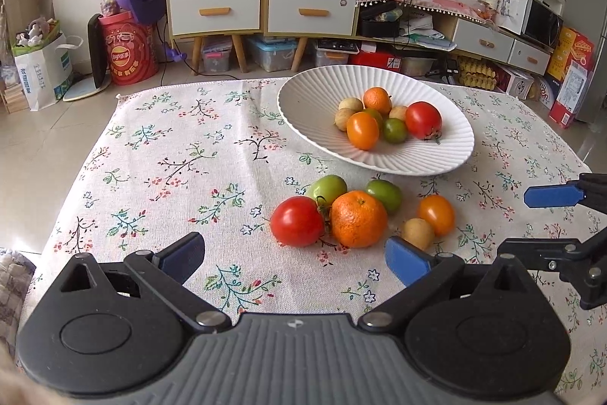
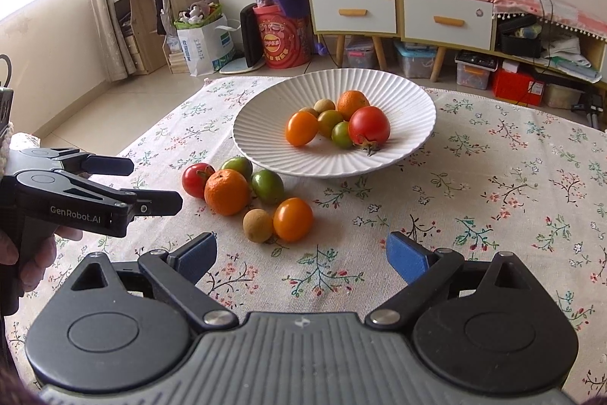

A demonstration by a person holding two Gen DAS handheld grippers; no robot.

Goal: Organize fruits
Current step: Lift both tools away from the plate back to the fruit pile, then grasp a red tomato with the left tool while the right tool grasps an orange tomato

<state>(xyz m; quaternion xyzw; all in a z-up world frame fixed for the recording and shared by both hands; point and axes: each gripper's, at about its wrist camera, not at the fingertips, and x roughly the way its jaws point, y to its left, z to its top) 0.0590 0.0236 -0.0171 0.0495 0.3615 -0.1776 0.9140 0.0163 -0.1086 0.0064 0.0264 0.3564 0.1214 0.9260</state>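
A white ribbed plate (image 1: 311,101) (image 2: 265,124) holds several fruits, among them a red tomato (image 1: 423,119) (image 2: 368,125) and an orange tomato (image 1: 363,130) (image 2: 301,128). In front of it on the floral cloth lie a red tomato (image 1: 297,221) (image 2: 197,179), a mandarin (image 1: 358,219) (image 2: 227,192), two green tomatoes (image 1: 327,188) (image 2: 268,186), an orange tomato (image 1: 436,215) (image 2: 293,219) and a longan (image 1: 417,234) (image 2: 258,224). My left gripper (image 1: 294,259) (image 2: 153,183) is open just short of the red tomato and mandarin. My right gripper (image 2: 303,260) (image 1: 531,222) is open just short of the orange tomato and longan. Neither holds anything.
The floral cloth (image 1: 182,154) covers a low table whose far edge lies just behind the plate. Beyond it are tiled floor, wooden cabinets (image 1: 261,6), storage boxes and a red drum (image 2: 282,38). A person's hand (image 2: 34,253) grips the left gripper's handle.
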